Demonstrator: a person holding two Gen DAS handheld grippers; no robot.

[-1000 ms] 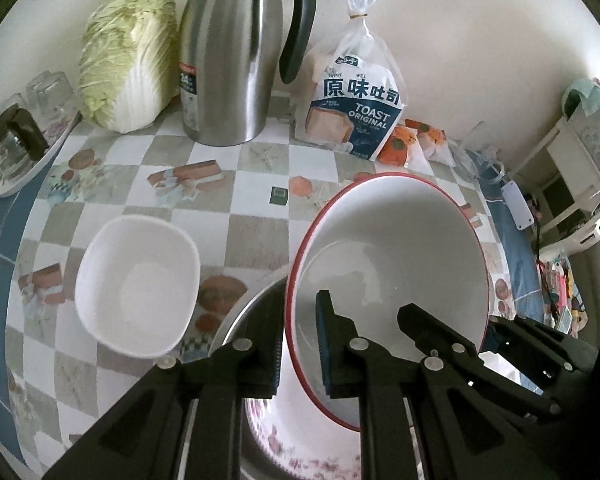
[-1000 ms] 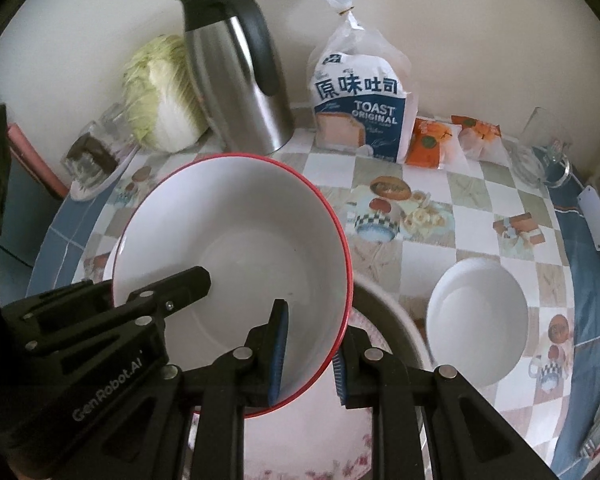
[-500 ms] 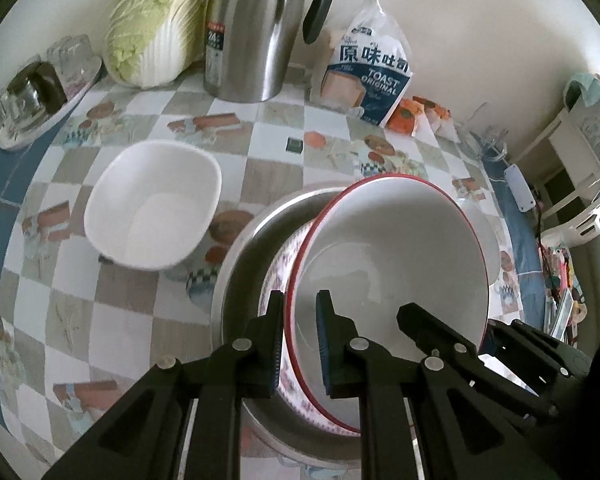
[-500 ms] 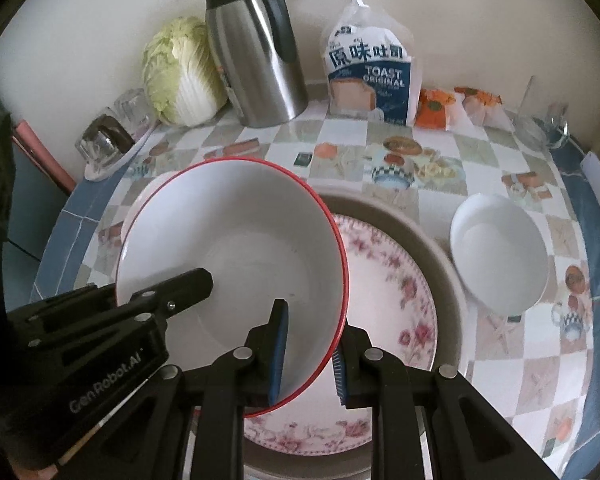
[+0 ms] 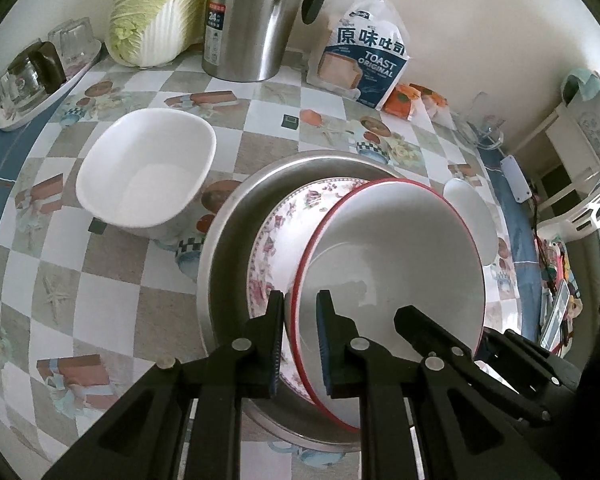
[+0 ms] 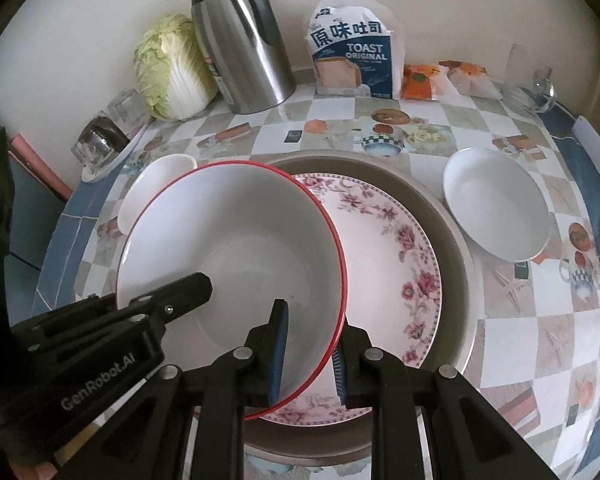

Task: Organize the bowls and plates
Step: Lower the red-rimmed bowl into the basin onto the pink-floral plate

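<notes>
Right gripper (image 6: 308,354) clamps the near rim of the red-rimmed white bowl (image 6: 236,248), one pad inside, one outside. Left gripper (image 6: 172,292) reaches in over the bowl's opposite side. The bowl hangs tilted over the floral plate (image 6: 392,248), which sits in the metal basin (image 6: 452,248). A white dish (image 6: 496,210) lies on the table (image 6: 540,344), right of the basin.
</notes>
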